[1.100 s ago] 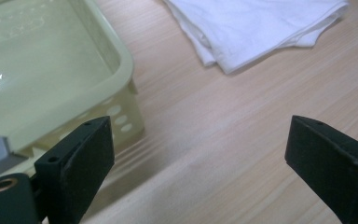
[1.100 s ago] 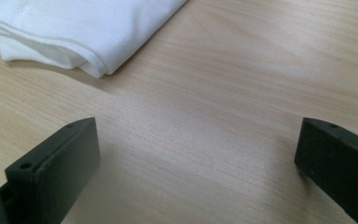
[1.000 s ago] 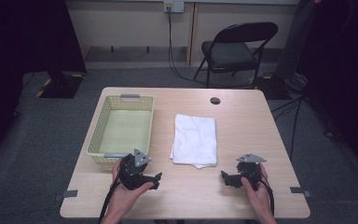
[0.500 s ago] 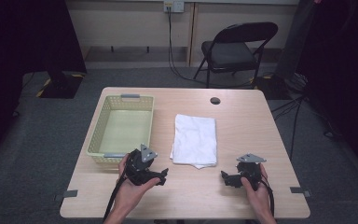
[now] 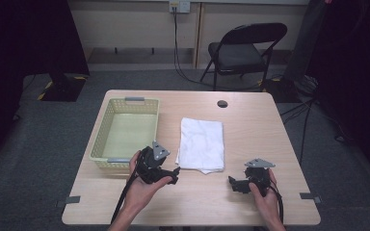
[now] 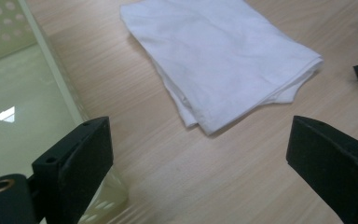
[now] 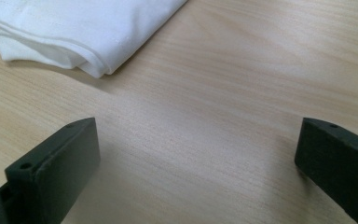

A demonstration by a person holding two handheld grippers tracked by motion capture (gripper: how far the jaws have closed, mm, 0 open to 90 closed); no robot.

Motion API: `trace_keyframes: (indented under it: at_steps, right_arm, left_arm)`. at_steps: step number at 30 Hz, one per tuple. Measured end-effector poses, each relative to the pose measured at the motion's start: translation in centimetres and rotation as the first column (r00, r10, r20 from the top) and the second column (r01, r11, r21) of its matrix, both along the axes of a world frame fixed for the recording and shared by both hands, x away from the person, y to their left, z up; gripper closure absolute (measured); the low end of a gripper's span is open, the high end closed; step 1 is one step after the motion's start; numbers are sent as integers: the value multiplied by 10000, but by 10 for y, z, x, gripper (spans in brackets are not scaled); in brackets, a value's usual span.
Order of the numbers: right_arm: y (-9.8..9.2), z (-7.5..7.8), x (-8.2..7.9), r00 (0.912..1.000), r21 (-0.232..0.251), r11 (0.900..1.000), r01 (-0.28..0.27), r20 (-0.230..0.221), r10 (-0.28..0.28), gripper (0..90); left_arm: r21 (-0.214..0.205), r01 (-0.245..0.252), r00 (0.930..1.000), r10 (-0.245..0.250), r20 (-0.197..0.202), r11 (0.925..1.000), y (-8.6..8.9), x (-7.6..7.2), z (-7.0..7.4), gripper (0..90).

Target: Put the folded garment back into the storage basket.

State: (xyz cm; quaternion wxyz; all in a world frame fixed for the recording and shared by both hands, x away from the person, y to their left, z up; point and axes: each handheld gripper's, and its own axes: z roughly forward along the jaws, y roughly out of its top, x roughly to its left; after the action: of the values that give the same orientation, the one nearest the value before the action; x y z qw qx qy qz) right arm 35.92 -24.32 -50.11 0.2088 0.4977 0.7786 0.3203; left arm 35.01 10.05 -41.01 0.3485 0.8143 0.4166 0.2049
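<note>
High view: left gripper [image 5: 173, 174] now lifted off its spot at lower left centre, nearer the towel [image 5: 202, 144] at mid-frame; right gripper [image 5: 235, 183] unmoved at lower right. Left gripper view: jaws wide, empty, towel corner at upper centre, basket [image 6: 51, 84] at left. Right gripper view: jaws wide, empty, towel at upper left. Probably reaching to grasp.

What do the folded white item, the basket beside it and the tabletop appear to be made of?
The folded white cloth looks like soft woven cotton: matte, with stitched hems and layered folds. The basket seems to be pale yellow-green moulded plastic, slightly glossy, with perforated walls and grey handles. The table shows light wood grain with a smooth, even surface; whether laminate or real wood cannot be told.
</note>
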Motion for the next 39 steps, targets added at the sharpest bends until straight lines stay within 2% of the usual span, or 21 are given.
trace_keyframes:
  at_steps: [2,5,19,32,35,39]
  right_arm:
    - [0,0,0,10000,0,10000,3,-3,-3,0]
    - [0,0,0,10000,1,10000,4,-3,-4,0]
    - [0,0,0,10000,-1,10000,0,-1,0,0]
    - [0,0,0,10000,-2,10000,2,-1,-2,0]
    - [0,0,0,10000,-1,10000,0,-1,0,0]
    - [0,0,0,10000,-3,10000,0,-2,0,0]
  left_arm:
    - [-103,18,9999,-20,-156,9999,0,3,-2,66]
    - [-112,-9,9998,7,-189,9999,-1,6,-2,66]
    - [-236,65,9999,-68,-90,9997,-21,19,7,66]
    - [-310,232,9993,-240,-278,9993,-42,27,-3,75]
    - [-234,359,9986,-367,-375,9991,-46,29,-4,75]
    - [-199,382,9989,-387,-272,9991,-51,33,-1,75]
